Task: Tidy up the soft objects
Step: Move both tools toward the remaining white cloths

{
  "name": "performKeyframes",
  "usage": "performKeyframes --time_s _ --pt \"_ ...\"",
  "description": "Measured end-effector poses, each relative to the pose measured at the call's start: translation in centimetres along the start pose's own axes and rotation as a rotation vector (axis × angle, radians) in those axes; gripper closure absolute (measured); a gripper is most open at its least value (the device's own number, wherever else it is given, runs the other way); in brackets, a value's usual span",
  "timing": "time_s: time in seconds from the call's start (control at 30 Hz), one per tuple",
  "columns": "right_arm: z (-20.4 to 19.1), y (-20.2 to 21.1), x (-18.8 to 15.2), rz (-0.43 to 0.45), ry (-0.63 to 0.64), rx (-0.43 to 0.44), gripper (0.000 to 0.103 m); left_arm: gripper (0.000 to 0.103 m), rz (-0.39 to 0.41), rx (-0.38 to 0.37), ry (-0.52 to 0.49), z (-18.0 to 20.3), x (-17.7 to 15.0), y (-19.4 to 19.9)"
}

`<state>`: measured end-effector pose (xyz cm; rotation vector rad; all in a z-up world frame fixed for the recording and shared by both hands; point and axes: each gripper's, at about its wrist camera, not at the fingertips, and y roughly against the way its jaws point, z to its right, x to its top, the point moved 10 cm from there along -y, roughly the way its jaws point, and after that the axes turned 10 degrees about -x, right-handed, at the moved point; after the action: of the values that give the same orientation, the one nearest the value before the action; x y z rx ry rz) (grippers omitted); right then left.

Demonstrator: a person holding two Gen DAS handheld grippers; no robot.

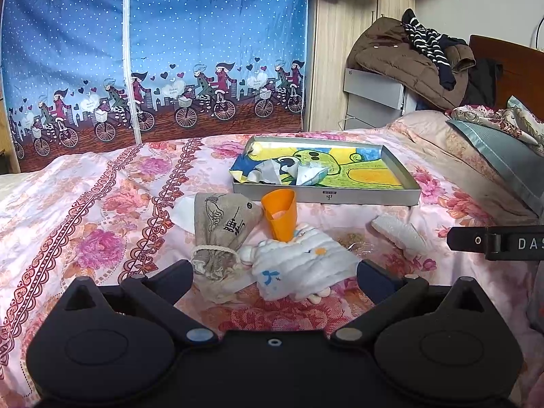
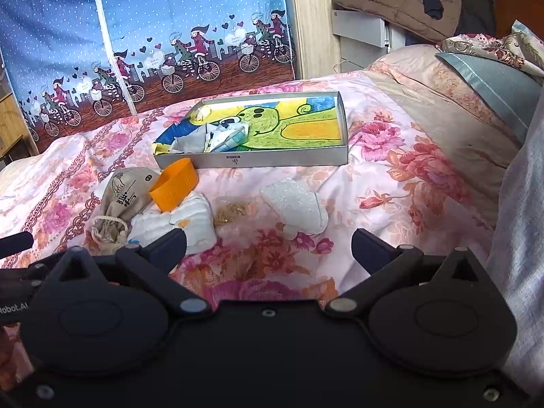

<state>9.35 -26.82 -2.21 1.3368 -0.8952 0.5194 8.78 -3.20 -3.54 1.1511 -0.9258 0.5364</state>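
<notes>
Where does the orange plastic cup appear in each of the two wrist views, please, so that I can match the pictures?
Left wrist view: the orange plastic cup is near the picture's middle, leaning between the beige drawstring cloth pouch and the white quilted cloth.
Right wrist view: the cup lies left of centre, tipped over, open mouth up-left.
Shared landmark: the shallow grey box lined with a green cartoon drawing, just behind the cup.
</notes>
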Motion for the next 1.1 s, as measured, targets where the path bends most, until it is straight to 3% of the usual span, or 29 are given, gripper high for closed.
performKeyframes --time_s 1.1 --pt "0.23 -0.18 -0.35 -0.008 0.008 0.002 0.000 0.001 -0.001 -0.018 -0.018 0.46 -0.21 -0.03"
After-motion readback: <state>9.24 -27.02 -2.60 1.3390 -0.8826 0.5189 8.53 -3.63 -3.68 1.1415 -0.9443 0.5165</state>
